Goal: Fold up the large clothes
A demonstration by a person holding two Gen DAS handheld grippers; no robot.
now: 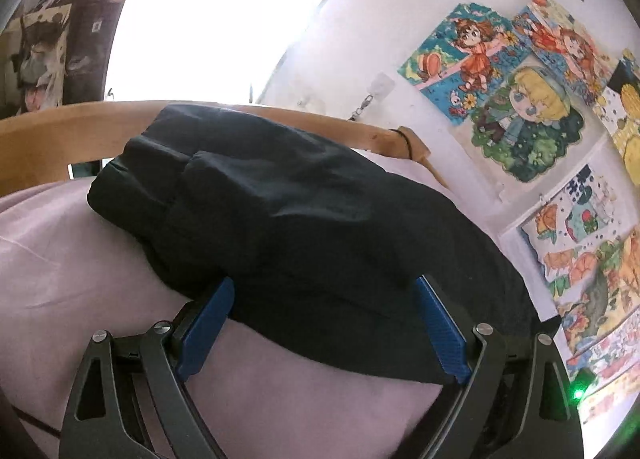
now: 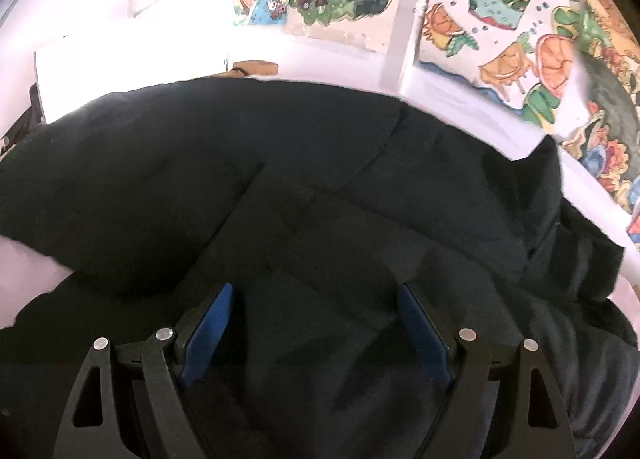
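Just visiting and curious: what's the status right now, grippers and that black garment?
Left hand-held gripper open, right hand-held gripper open. Black garment on pink bedding, ungripped. Nothing in the way.

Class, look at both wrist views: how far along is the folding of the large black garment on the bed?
Done: the black garment lies doubled into a compact bundle on the pink bedding, layers overlapping. In hand: nothing; the left gripper and right gripper stand open, gripping nothing. Left: perhaps tidying the loose end near the wall.
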